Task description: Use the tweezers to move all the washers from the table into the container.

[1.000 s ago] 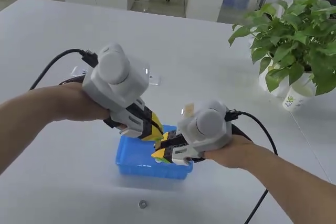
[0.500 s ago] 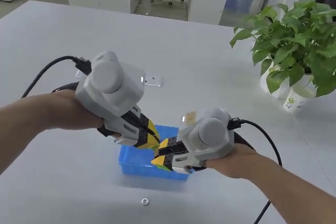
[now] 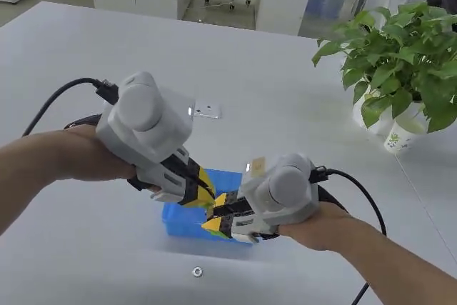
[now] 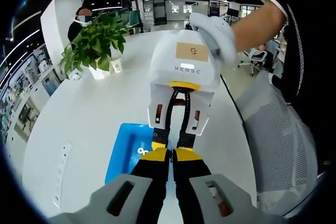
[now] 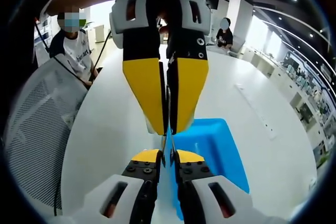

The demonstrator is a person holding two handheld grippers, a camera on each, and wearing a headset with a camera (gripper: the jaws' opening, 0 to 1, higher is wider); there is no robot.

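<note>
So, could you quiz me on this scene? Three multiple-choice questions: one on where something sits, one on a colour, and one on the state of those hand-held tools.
1. Where is the washer relative to the container?
A inside it
B on top of a gripper
C outside it, on the table, on the person's side

2. What colour is the container?
A blue
B red
C green

3. How are the jaws of the left gripper and right gripper?
A wide open
B shut, tips close together over the container
C resting flat on the table

Answers:
1. C: the head view shows it on bare table.
2. A: its walls are blue.
3. B: both gripper views show the yellow-tipped jaws closed.
</note>
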